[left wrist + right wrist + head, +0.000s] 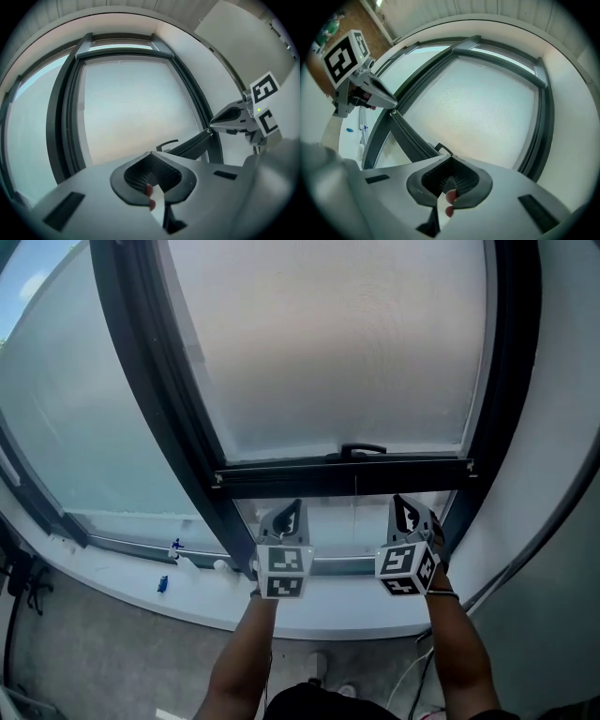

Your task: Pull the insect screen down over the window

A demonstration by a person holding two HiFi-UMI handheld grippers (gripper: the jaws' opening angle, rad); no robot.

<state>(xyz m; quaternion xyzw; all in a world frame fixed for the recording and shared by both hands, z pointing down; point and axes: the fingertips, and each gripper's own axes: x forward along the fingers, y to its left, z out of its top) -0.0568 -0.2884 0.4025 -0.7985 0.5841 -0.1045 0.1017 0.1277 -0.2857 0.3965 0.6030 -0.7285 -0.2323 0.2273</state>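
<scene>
- My left tongs [290,515] and right tongs [410,512] are both pinched fully shut with nothing between them; each gripper view shows only closed pads.
- The screen [328,352] covers most of the window. Its bottom bar [281,479] stops short of the sill [187,592], with a strip of bare glass below it.
- The bar runs left to right, just above and beyond both sets of tongs, which sit side by side under it.
- The handle [361,450] sits on top of the bar between my hands, slightly nearer the right one.
- My read: the last stretch remains, and I must open the tongs and reach up to the bar or handle.
</scene>
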